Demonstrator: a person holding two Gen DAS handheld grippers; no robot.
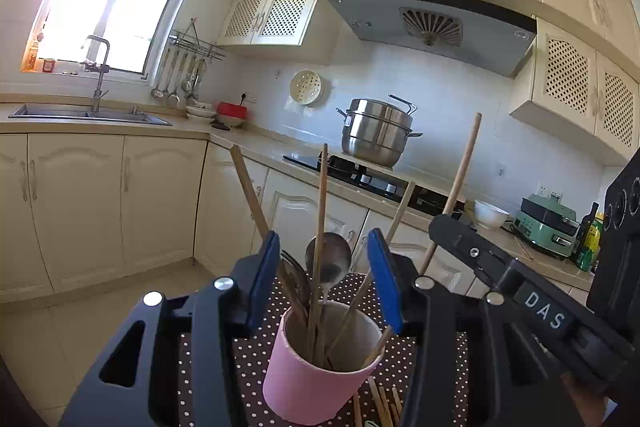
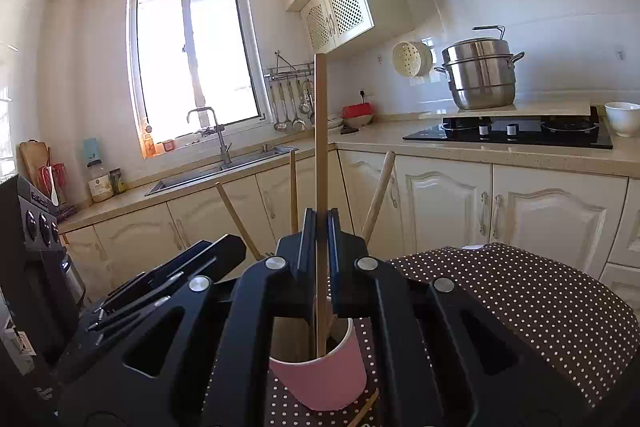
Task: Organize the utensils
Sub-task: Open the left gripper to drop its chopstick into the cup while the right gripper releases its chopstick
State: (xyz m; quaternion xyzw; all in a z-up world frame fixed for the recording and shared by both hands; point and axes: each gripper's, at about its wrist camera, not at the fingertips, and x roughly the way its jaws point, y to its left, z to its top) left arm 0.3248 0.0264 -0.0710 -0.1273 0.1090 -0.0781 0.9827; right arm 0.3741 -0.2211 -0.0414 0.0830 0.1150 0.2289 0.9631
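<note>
Black linkage of my left hand-held gripper [image 1: 326, 281] fills the near foreground, its blue pads spread wide around the pink cup [image 1: 320, 367] without touching it, holding nothing. My right hand-held gripper [image 2: 320, 227] is pinched tight on a long wooden stick [image 2: 321, 147] whose lower end dips inside that cup, on the dotted cloth [image 2: 520, 291]. If I release it tilted, its weight could tip the unsteadied cup — spilling everything. Only the left view shows the metal ladle [image 1: 329, 259] inside and loose chopsticks [image 1: 384, 407] on the cloth — the right view hides both.
</note>
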